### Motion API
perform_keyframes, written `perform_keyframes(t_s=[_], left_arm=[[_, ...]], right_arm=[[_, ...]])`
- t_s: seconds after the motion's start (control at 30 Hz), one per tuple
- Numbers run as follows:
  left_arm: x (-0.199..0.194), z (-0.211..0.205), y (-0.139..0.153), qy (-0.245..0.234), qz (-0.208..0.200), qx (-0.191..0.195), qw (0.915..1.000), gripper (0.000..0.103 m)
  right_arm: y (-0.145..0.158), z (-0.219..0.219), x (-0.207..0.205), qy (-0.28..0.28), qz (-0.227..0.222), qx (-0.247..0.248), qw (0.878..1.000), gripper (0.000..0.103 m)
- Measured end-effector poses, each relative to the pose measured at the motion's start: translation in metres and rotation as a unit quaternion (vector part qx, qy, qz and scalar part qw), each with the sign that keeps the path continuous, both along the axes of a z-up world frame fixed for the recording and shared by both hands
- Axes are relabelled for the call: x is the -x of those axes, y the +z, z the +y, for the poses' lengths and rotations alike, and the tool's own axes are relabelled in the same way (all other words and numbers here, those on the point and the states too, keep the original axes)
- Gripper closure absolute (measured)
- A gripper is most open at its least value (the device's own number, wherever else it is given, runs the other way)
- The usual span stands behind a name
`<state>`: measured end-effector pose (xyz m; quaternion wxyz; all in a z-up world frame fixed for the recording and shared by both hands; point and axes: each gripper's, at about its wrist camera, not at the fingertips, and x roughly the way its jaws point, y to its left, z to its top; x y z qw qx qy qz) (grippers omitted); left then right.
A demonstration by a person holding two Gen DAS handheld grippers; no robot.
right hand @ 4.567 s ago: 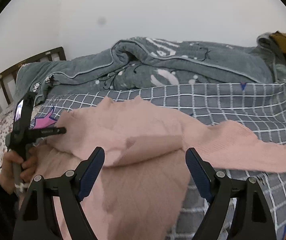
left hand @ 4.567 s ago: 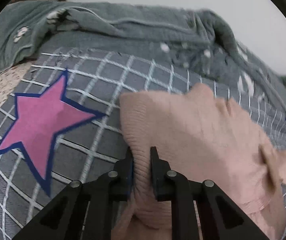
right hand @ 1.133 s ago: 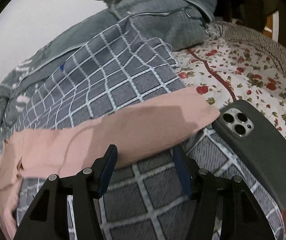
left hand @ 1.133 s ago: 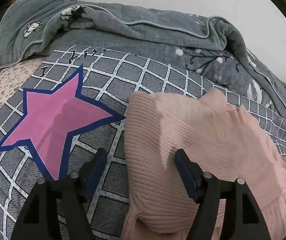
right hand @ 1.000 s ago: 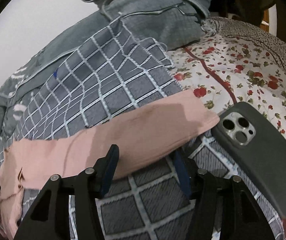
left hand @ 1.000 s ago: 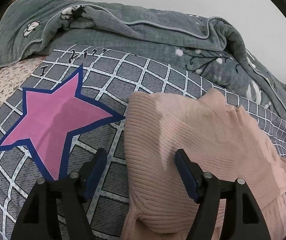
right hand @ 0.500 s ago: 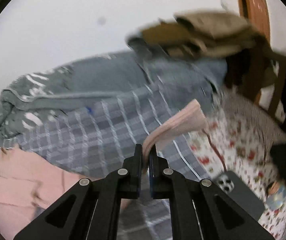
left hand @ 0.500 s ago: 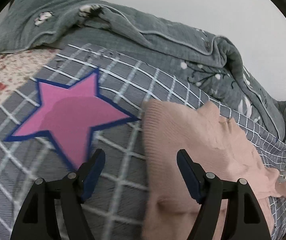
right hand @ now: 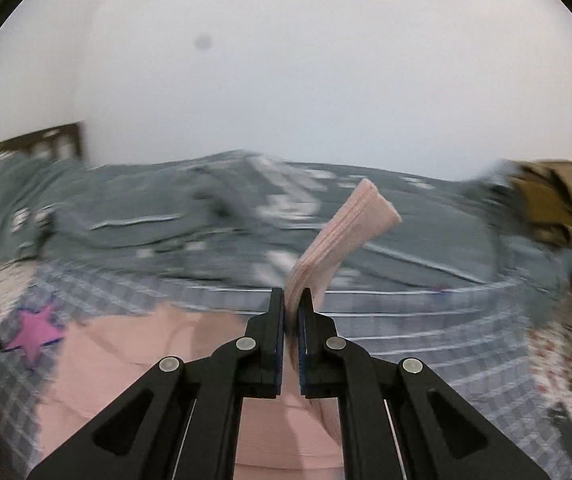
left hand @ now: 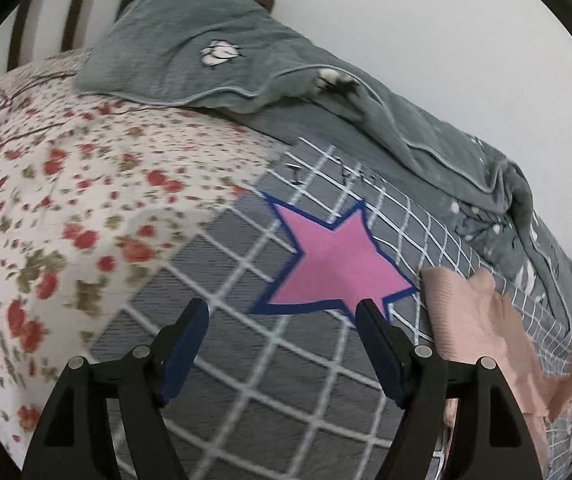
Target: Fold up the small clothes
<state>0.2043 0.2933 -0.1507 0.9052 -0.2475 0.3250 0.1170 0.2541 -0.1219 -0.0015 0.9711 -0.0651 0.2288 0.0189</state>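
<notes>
- Sleeve status: your right gripper, low centre of the right view, has its jaws pressed together on the pink cuff end, which stands up past the tips. A second ago the same jaws sat spread around the sleeve lying flat by a phone; the pick is now made and the sleeve is lifted.
- Sweater location: the body lies on the checked blanket, lower left of the right view. In the left view only its ribbed edge shows, at the right margin.
- Left gripper: jaws spread, holding nothing, over the blanket beside the pink star. It framed the sweater's edge a second ago and now faces the flowered sheet, so it has swung clear.
- Judgement: the sleeve fold is under way; you likely need to carry the cuff across the body.
- Risk: background blur in the right view suggests fast motion; the cuff may slip.
</notes>
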Motion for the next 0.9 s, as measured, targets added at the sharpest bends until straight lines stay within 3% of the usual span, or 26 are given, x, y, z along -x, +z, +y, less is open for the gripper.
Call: perform_keyframes(t_s=[0.17,0.27,0.37,0.43,0.53,0.67,0.8,0.9], left_arm=[[0.004,0.01,-0.002,0.002,-0.001,0.003,1.0,0.029],[0.002,0.005,-0.001,-0.004,-0.002,0.001,1.0,0.029],[0.0,-0.004,0.0,-0.018,-0.005,0.002,0.9998,0.029],[-0.004,-0.016,0.002,-0.033,-0.008,-0.007,0.9994,0.029],[-0.008,-0.032,0.003,-0.053,-0.01,-0.013,0.9985,0.029],[-0.017,-0.054,0.002,-0.077,-0.006,-0.004,0.997,0.029],[-0.03,-0.081,0.002,-0.102,-0.001,0.013,0.9947,0.029],[-0.041,-0.106,0.003,-0.116,0.001,0.003,0.9933,0.029]], right_arm=[[-0.047,0.102,-0.014,0.085,0.049,-0.001,0.995,0.098],[-0.093,0.148,-0.025,0.124,0.114,0.005,0.986,0.096],[-0.125,0.164,-0.024,0.159,0.167,0.015,0.973,0.088],[-0.128,0.162,-0.013,0.16,0.166,0.025,0.973,0.072],[-0.121,0.134,0.002,0.155,0.147,0.016,0.977,0.059],[-0.107,0.058,0.012,0.113,0.134,-0.005,0.985,0.059],[-0.105,-0.029,0.021,0.025,0.119,-0.004,0.993,0.059],[-0.113,-0.082,0.025,-0.019,0.142,-0.015,0.99,0.059]])
